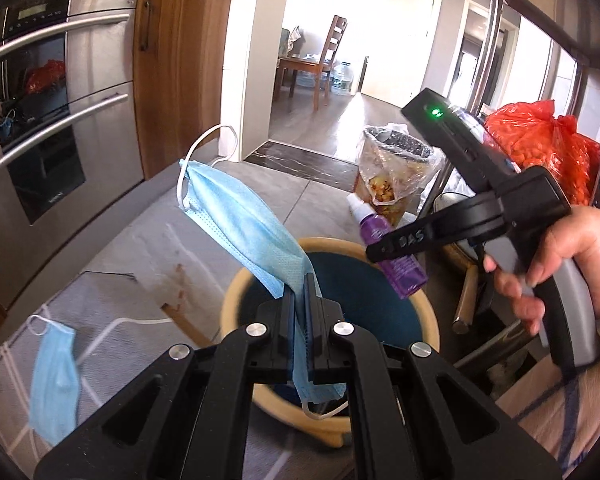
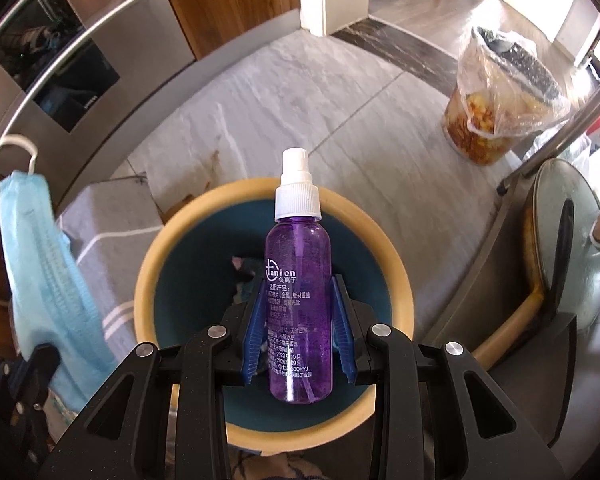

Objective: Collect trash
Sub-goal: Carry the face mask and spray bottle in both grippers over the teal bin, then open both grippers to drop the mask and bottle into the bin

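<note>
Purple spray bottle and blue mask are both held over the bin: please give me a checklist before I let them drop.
1. Right claw shut on the purple spray bottle: ok.
2. Bottle above the opening of the bin: ok.
3. Left claw shut on the blue mask: ok.
4. Mask fully above the bin: not ok, its upper part leans out past the rim.
5. Room left inside the bin: cannot tell, some trash lies at the bottom.
6. Second mask on the floor collected: not ok.

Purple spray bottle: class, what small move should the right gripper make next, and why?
Probably open the right gripper: it is shut on the purple spray bottle, which hangs directly above the yellow-rimmed bin, so letting go should drop it inside.
</note>
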Motion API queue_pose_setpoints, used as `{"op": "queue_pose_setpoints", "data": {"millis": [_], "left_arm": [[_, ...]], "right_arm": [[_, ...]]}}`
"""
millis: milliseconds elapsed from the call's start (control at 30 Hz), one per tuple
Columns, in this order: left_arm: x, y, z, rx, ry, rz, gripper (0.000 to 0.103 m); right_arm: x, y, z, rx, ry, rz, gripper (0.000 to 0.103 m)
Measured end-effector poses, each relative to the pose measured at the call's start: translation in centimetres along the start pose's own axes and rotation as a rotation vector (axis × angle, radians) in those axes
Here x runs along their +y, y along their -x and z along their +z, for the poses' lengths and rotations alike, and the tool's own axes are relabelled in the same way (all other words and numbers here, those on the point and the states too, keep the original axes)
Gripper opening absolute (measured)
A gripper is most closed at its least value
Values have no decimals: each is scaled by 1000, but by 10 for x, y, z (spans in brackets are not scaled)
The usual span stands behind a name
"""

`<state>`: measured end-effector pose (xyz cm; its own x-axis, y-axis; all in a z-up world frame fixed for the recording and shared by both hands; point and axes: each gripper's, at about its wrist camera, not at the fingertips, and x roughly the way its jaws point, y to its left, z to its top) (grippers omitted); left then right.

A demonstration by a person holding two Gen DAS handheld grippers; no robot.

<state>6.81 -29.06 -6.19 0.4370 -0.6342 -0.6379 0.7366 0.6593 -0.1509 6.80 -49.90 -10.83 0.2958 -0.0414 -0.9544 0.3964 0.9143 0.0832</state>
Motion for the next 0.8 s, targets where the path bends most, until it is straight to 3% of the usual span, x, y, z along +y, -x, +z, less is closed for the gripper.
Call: {"op": "queue_pose_setpoints", "data": {"millis": [167,367,500,633,800], "left_arm": [[-4,-15,-5,15,22,-85,4],[-12,-33,-16,91,-33,-108,4],[-17,-45,-27,145,-80,-67,4],[-10,-48,-30,168,-51,-63,4],[-11,-44,-30,165,-46,-62,4]], "right_arm": [[5,-8,-3,27,38,-32,33],[6,-17,-4,65,52,-31,33],[4,-26,-7,103,49,-37,34],[5,-35,-12,158,53,-34,34],[8,-35,-12,150,75,-61,34]]}}
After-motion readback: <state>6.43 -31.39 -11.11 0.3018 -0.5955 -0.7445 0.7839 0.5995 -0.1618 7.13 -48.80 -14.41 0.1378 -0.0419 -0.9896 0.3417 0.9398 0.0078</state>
